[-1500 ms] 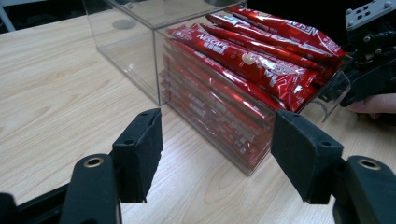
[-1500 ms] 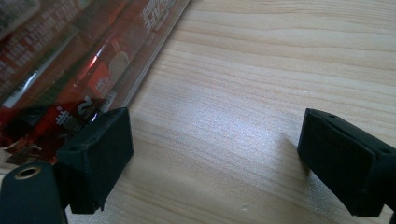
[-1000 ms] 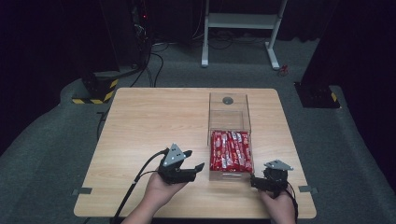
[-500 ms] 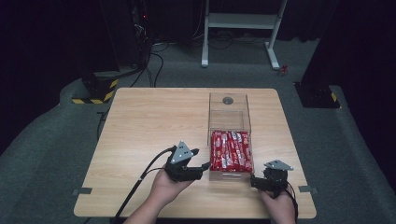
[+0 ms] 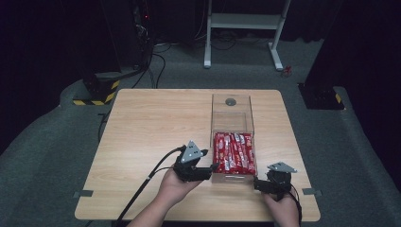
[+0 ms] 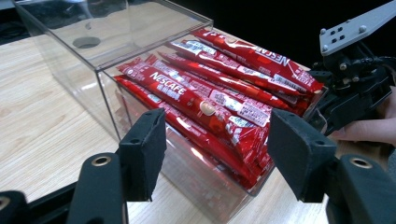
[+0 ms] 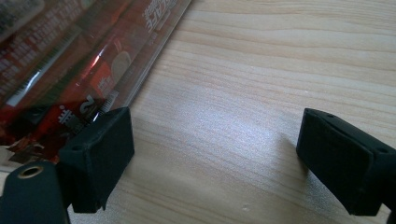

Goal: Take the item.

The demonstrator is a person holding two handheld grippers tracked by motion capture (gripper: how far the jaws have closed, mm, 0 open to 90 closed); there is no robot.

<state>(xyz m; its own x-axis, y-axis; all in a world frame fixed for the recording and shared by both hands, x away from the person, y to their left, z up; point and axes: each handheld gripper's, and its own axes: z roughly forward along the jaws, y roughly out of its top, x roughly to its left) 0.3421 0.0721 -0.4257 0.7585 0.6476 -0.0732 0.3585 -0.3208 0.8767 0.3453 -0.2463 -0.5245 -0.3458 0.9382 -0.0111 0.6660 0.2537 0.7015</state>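
A clear plastic box [image 5: 231, 118] stands on the wooden table [image 5: 156, 127], its near half packed with red Nescafe stick packets [image 5: 233, 151]. My left gripper [image 5: 213, 167] is open at the box's near left corner; in the left gripper view its jaws straddle that corner of the box [image 6: 112, 88], with the packets [image 6: 205, 102] just beyond. My right gripper [image 5: 255, 184] is open low over the table by the box's near right corner. In the right gripper view its left pad [image 7: 100, 154] sits against the box wall [image 7: 70, 79], with bare wood between the jaws.
The far half of the box has a clear lid with a round hole [image 5: 230, 101]. The table's near edge [image 5: 198, 218] lies close behind both hands. Cables [image 5: 142, 182] trail from the left gripper. A white frame [image 5: 246, 28] and dark stands are on the floor beyond.
My left gripper has moved right and forward, up to the box's near left corner. The right gripper has stayed put.
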